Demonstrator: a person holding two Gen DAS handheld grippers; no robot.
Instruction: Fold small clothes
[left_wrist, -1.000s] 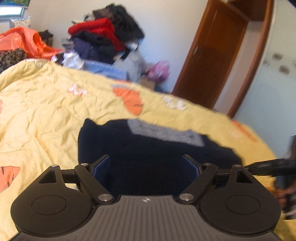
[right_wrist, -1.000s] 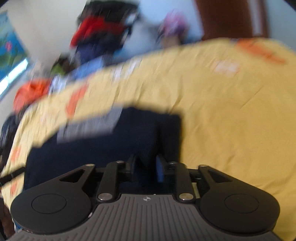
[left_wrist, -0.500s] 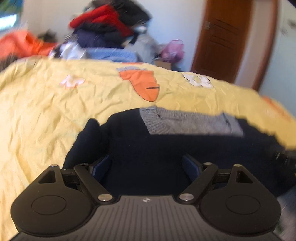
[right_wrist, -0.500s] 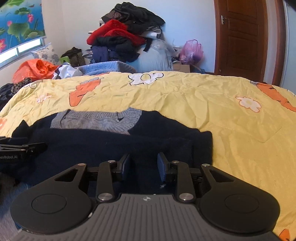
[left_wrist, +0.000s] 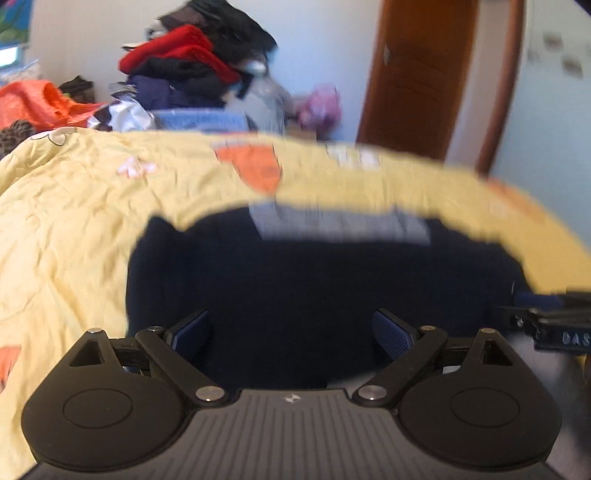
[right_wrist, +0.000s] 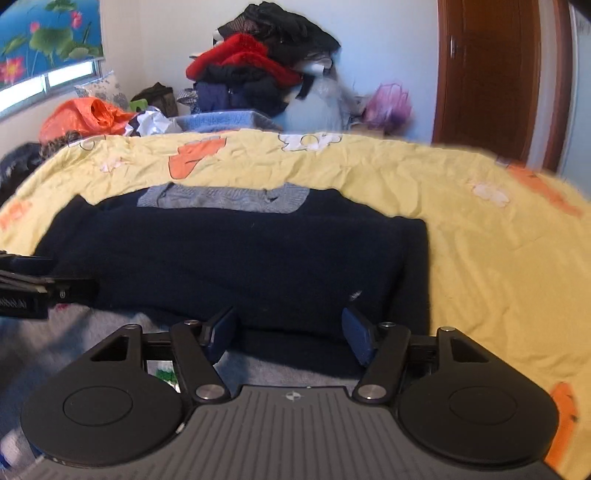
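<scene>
A dark navy sweater (right_wrist: 240, 254) with a grey knit collar (right_wrist: 225, 197) lies flat and folded on the yellow bedspread (right_wrist: 498, 258). In the left wrist view the same sweater (left_wrist: 295, 288) fills the middle, blurred. My left gripper (left_wrist: 291, 332) is open above the sweater's near edge, with nothing between its blue pads. My right gripper (right_wrist: 290, 332) is open too, over the sweater's near right part. Each gripper shows at the other view's side edge: the right gripper (left_wrist: 554, 325) and the left gripper (right_wrist: 29, 288).
A tall pile of clothes (right_wrist: 266, 66) with a red garment stands behind the bed. An orange bag (right_wrist: 85, 114) lies at the back left. A brown wooden door (right_wrist: 491, 74) is at the back right. Grey fabric (right_wrist: 92, 332) lies under the near edge.
My right gripper was nearly shut on the sweater's edge and now stands open, having let it go. The left gripper stayed open and shifted slightly, its view blurred.
</scene>
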